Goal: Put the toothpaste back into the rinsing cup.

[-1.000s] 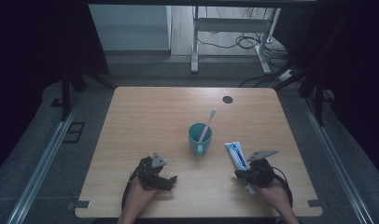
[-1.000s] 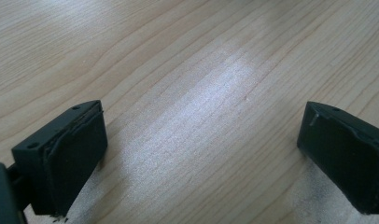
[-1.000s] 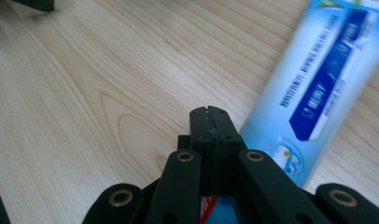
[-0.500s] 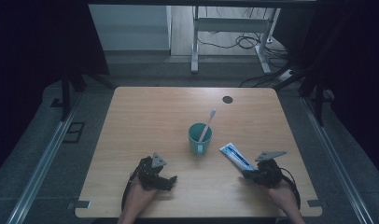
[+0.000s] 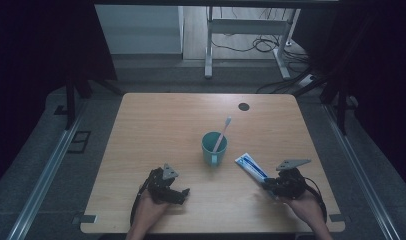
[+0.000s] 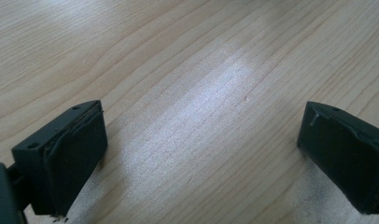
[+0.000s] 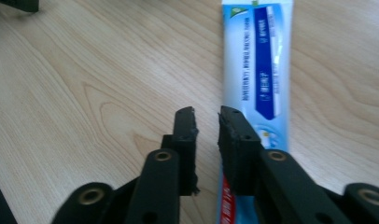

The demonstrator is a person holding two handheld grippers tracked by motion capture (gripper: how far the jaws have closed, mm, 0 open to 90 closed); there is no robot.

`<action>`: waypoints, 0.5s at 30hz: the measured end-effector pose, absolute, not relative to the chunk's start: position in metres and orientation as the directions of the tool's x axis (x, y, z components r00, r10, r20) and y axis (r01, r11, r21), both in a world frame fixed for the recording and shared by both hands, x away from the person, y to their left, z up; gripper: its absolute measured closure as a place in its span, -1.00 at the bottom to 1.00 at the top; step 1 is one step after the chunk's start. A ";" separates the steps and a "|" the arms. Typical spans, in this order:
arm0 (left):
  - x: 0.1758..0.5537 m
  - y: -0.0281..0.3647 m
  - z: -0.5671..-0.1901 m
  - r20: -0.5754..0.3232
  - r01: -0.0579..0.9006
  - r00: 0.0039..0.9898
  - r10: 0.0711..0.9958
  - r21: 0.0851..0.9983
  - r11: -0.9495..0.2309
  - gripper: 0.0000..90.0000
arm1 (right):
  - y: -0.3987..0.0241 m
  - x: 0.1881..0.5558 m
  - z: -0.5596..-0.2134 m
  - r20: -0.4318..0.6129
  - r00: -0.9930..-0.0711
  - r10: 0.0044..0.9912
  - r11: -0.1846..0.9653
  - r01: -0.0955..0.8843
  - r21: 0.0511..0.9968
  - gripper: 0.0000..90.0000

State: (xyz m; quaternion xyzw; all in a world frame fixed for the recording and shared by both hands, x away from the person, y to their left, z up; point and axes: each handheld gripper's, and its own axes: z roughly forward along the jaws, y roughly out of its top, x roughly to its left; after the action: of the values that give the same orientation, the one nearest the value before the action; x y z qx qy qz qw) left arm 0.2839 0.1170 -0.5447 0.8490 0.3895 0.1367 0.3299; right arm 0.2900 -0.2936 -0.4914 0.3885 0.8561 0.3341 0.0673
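A: In the high view, what are you seeing?

B: I am looking at the toothpaste tube [image 5: 252,166], which is lying flat on the surface [image 5: 156,130], just to the right of the teal cup [image 5: 213,147] with the toothbrush [image 5: 222,133] in it. Its long axis is running diagonally, from near the cup toward the right tongs [image 5: 271,186]. The right tongs are touching or almost touching its near end, so the right hand is clearly the nearer one. The left tongs [image 5: 178,192] are resting well apart from it, on the other side.

A: And the left gripper view?

B: The left tongs are standing wide open, with bare wood between them and nothing held.

A: The right gripper view?

B: The jaws of the right tongs [image 7: 207,116] have just been opening, and now there is a narrow gap with nothing in it. The tube [image 7: 257,70] is lying under the right jaw and stretching away ahead, so it is a little to the right of the gap. I am judging that the tongs must shift slightly that way to take it.
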 end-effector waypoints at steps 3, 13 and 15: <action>0.284 0.117 -0.545 -0.025 0.571 0.659 0.752 0.667 -0.479 -0.96 | -0.297 0.290 -0.489 0.141 -0.681 0.718 0.475 0.628 0.616 0.52; 0.284 0.117 -0.545 -0.025 0.571 0.659 0.752 0.666 -0.479 -0.96 | -0.303 0.297 -0.484 0.120 -0.660 0.742 0.507 0.669 0.544 0.07; 0.284 0.117 -0.545 -0.025 0.571 0.659 0.752 0.666 -0.479 -0.96 | -0.303 0.299 -0.484 0.117 -0.662 0.740 0.513 0.668 0.538 0.05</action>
State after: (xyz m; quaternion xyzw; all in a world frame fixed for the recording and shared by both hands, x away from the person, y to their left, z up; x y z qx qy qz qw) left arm 0.2839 0.1170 -0.5447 0.8490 0.3896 0.1366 0.3298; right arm 0.2987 -0.3032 -0.4837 0.4060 0.8674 0.2804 0.0639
